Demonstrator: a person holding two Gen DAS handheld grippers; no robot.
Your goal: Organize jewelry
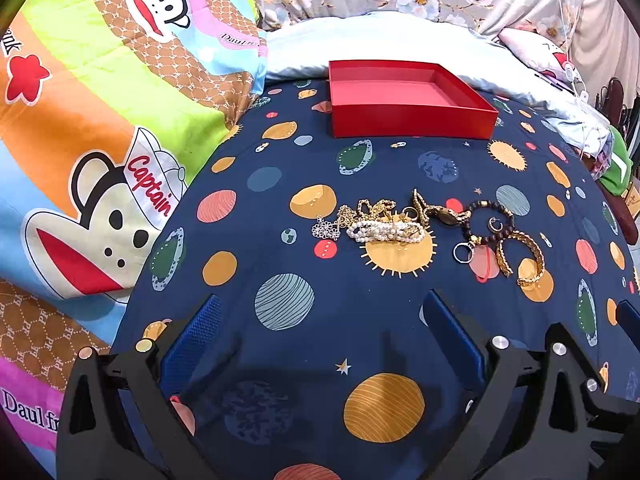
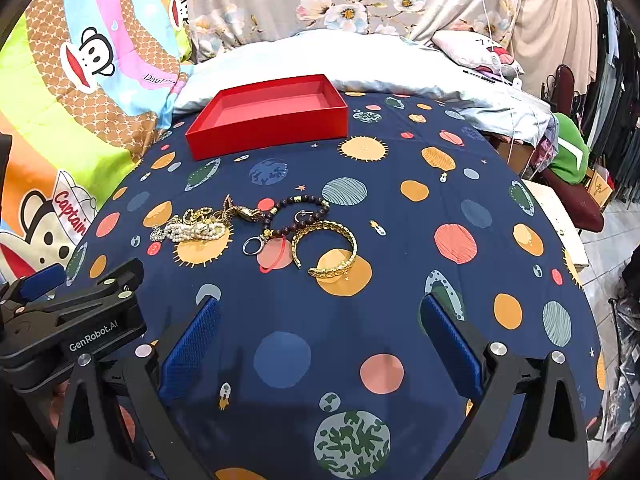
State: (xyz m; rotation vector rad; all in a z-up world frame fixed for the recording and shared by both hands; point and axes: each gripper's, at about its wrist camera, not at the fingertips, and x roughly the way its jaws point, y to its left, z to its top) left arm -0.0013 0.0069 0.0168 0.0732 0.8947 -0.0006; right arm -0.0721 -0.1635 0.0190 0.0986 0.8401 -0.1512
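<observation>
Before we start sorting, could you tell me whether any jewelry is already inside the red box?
No, the red box shows only its bare floor.

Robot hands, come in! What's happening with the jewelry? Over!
Left gripper, right gripper open, empty. Jewelry pile on bedspread. Red box empty behind it. Path clear.

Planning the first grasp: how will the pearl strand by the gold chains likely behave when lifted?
The pearl strand lies bunched in loose loops, so it is probably floppy and would sag from the fingers. It touches the gold chains, so it may drag them along. The round, glossy beads look slippery; pinching across several loops seems safer.
</observation>
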